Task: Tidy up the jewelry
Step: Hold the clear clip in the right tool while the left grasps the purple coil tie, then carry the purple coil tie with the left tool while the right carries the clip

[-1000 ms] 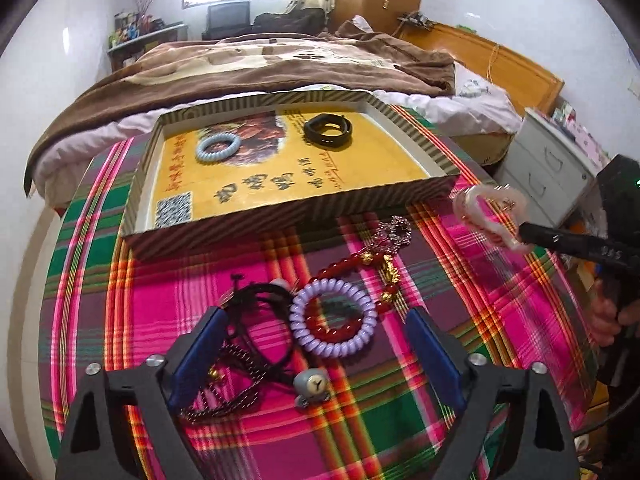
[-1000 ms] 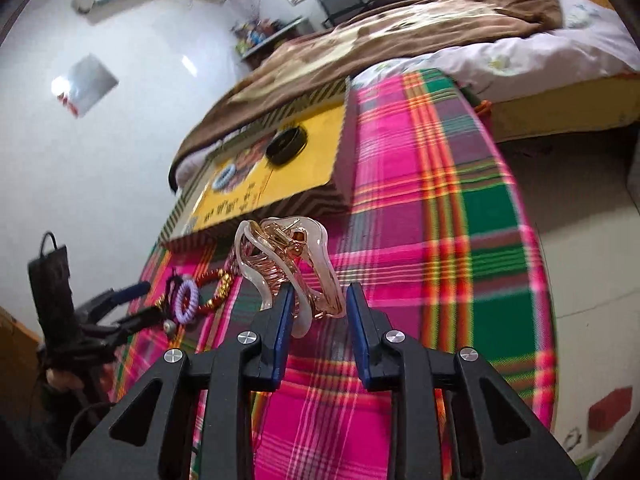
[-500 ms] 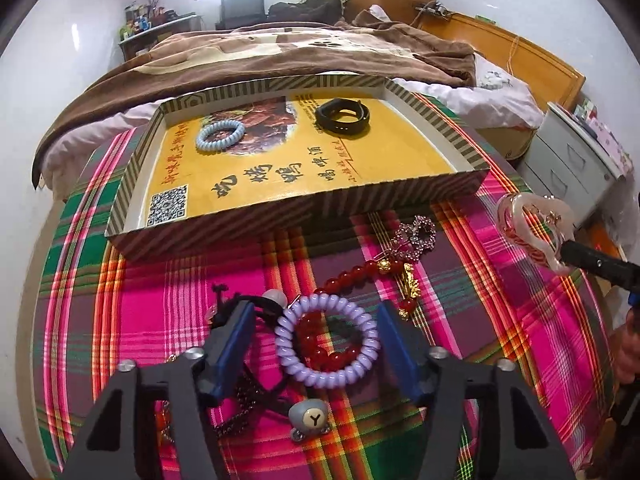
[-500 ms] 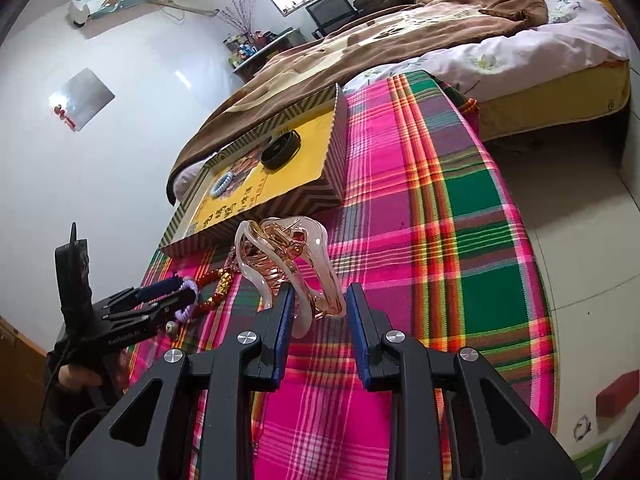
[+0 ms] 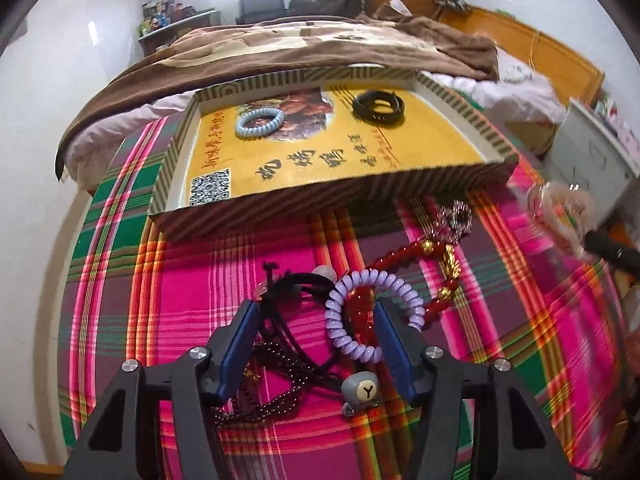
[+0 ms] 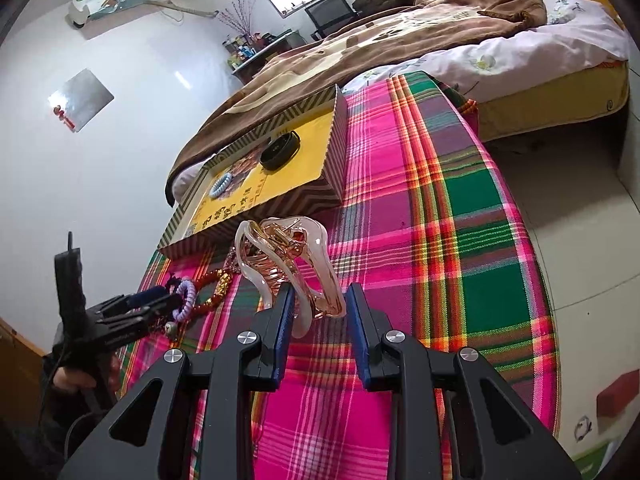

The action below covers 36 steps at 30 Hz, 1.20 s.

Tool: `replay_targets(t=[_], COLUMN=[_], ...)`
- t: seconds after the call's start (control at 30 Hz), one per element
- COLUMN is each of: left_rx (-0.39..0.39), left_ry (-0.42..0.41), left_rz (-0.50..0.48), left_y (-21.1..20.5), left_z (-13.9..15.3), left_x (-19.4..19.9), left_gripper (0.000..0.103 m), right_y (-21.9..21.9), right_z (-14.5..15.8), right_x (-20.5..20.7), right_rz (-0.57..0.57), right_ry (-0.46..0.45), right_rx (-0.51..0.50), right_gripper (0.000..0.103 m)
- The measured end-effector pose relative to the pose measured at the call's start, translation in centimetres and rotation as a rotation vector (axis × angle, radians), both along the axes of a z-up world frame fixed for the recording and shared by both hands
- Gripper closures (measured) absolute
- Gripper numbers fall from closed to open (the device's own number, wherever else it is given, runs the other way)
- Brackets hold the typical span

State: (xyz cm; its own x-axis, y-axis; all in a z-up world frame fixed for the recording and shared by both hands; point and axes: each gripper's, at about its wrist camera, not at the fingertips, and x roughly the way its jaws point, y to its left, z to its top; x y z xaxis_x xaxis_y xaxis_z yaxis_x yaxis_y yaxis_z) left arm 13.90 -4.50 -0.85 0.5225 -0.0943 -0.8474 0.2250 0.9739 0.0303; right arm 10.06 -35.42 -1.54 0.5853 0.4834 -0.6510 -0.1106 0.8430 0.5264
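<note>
L gripper (image 5: 316,320) is angled steeply down over the plaid tablecloth (image 5: 160,300), jaws about half apart and just been closing – the black cord necklace (image 5: 288,312) and the near side of the lilac coil hair tie (image 5: 372,312) lie between the blue pads, whether a pad presses the hair tie can't be told. The red bead bracelet (image 5: 400,256) runs through the coil and out to the right, w/ a grey "Y" charm (image 5: 360,390) just below the pads. R gripper (image 6: 316,308) points down at a gentler slant, held clear above the cloth, jaws clamped on the base of a clear pink-gold claw hair clip (image 6: 288,256). The yellow-lined cardboard box lid (image 5: 280,208) sits at the far side of the cloth – inside are a pale blue coil hair tie (image 5: 260,122) and a black band (image 5: 378,106), well apart
</note>
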Motion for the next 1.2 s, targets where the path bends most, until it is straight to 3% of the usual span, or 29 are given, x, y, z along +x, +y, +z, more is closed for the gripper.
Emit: replay_targets(t=[0.13,0.43,0.67,0.87,1.0,1.07,1.2], left_rx=[0.000,-0.002,-0.086,-0.106,-0.203,-0.150,-0.155], left_ry=[0.007,-0.001,-0.040,-0.066,-0.033,-0.025,0.008], left_rz=[-0.007,-0.037,-0.039,-0.037,-0.056,-0.044,-0.055], left_y=[-0.4,-1.2,-0.5,-0.1,0.6,0.4,0.4], left_z=[-0.1,0.1,2.1,3.5,3.6,2.8,1.8], left_x=[0.5,0.3,-0.7,-1.2,-1.2,-1.3,-1.9], left_gripper=[0.066,0.089,0.092,0.092,0.092,0.092,0.092], right_y=[-0.1,-0.4,-0.2,0.1,0.2,0.5,0.9], right_z=[0.0,0.1,0.4,1.3,1.9,1.8,1.5], right_x=[-0.1,-0.3,-0.5,-0.6,-0.7,-0.8,-1.0], right_rz=[-0.003,-0.015,-0.019,-0.023,-0.023,-0.022,-0.019], right_ry=[0.000,-0.003,-0.010,-0.030,-0.042,-0.040,-0.030], right_rx=[-0.001,0.001,0.001,-0.010,-0.015,-0.019,-0.026], right_gripper=[0.076,0.076,0.076,0.076,0.076,0.076,0.076])
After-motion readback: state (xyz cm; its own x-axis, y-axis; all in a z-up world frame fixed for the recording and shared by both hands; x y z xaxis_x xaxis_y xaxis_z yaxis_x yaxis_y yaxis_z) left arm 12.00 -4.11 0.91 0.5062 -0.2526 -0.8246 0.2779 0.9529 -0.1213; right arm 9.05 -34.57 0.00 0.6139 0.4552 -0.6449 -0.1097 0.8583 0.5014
